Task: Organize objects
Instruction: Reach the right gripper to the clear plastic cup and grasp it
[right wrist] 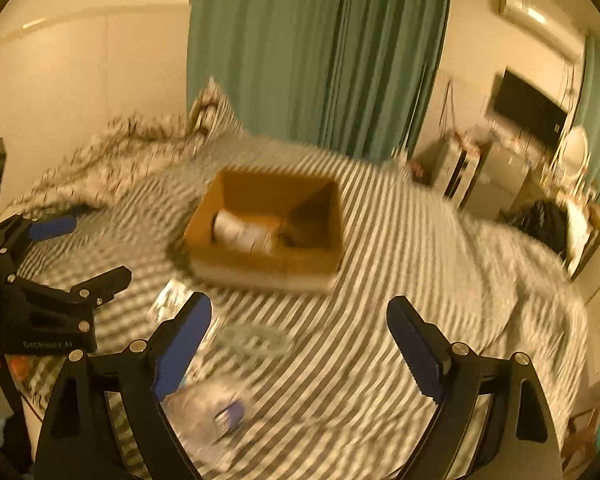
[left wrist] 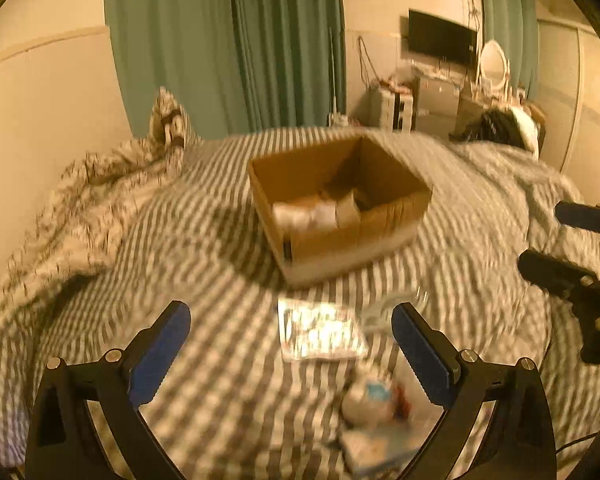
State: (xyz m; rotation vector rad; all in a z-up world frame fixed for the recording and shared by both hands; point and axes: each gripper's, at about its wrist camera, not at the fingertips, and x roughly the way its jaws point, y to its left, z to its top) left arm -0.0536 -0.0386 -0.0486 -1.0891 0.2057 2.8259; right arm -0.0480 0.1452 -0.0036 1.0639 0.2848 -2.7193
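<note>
Both grippers (left wrist: pixel 291 330) (right wrist: pixel 299 326) gape empty above striped bedding (left wrist: pixel 204 240) near rectangular cardboard box (left wrist: pixel 380 216).

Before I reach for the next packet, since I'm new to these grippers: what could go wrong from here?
1. The clear plastic bag and flat packet lie on the soft striped bedding; open fingers may pinch fabric with them.
2. The left gripper and right gripper sit close together and could collide over the same items.
3. The cardboard box rests on yielding bedding, so a knock may tip it.

Black frames — blue-padded fingers (left wrist: pixel 162 356).
</note>
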